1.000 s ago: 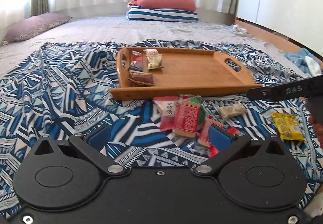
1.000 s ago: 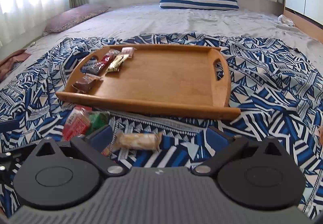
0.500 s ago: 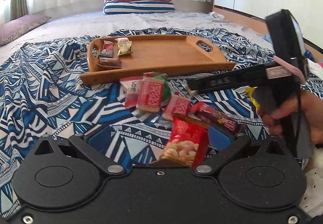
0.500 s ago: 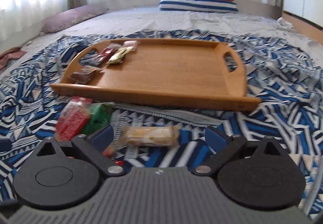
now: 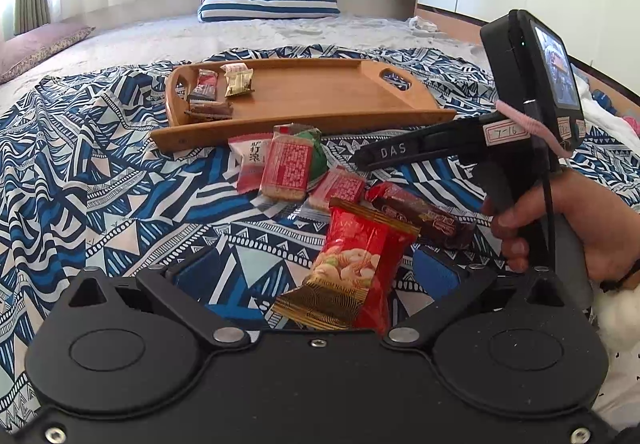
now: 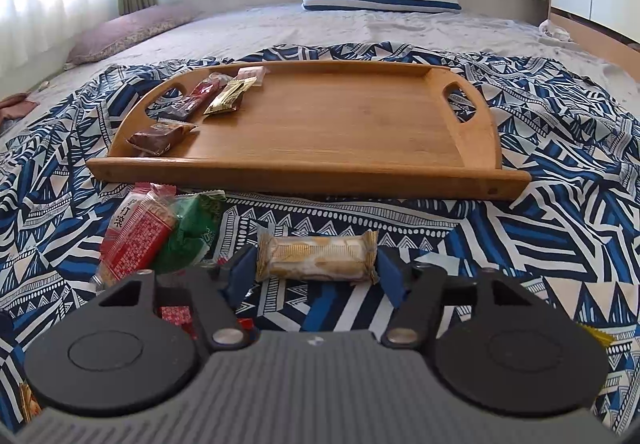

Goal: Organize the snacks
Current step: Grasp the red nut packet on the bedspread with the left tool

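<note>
Closing right jaws around pale wafer bar (image 6: 318, 258) in clear crinkled wrapper, pads not touching, left jaws released

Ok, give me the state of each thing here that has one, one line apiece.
Wooden tray: flat on the patterned cloth, four snacks at its left end.
Beige snack bar: on the cloth, between the closing fingers.
Right gripper: closing around the bar.
Left gripper: open.
Red peanut packet: propped between the left fingers, ungripped.
</note>
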The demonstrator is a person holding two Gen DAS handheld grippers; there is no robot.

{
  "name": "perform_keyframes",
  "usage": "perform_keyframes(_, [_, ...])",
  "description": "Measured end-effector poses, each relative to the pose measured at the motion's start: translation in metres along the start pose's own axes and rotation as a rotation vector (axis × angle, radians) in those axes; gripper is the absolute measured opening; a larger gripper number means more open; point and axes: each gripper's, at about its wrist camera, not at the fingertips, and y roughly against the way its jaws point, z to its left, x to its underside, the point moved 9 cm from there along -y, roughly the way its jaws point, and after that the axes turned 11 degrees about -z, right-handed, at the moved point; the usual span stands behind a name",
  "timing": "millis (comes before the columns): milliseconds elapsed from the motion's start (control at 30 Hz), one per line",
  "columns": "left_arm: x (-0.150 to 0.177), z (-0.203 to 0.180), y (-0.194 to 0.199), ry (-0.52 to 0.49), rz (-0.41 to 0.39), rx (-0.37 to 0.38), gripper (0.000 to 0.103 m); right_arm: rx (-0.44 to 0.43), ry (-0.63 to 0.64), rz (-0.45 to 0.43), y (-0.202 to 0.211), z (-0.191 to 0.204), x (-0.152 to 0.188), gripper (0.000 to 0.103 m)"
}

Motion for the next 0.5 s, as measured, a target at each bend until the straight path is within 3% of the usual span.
perform_keyframes(267, [0.005,-0.007,-0.006,-0.05,0.004,0.012,0.094,0.017,-0.019,-0.031,0.003,-0.005,0.001,0.059])
perform_keyframes(300, [0.005,-0.009,-0.007,-0.065,0.004,0.005,0.086,0.015,-0.021,-0.031,0.003,-0.005,0.001,0.059])
perform_keyframes(500, [0.013,-0.023,-0.017,-0.13,0.034,0.009,0.062,0.013,-0.025,-0.033,0.003,-0.006,0.001,0.06])
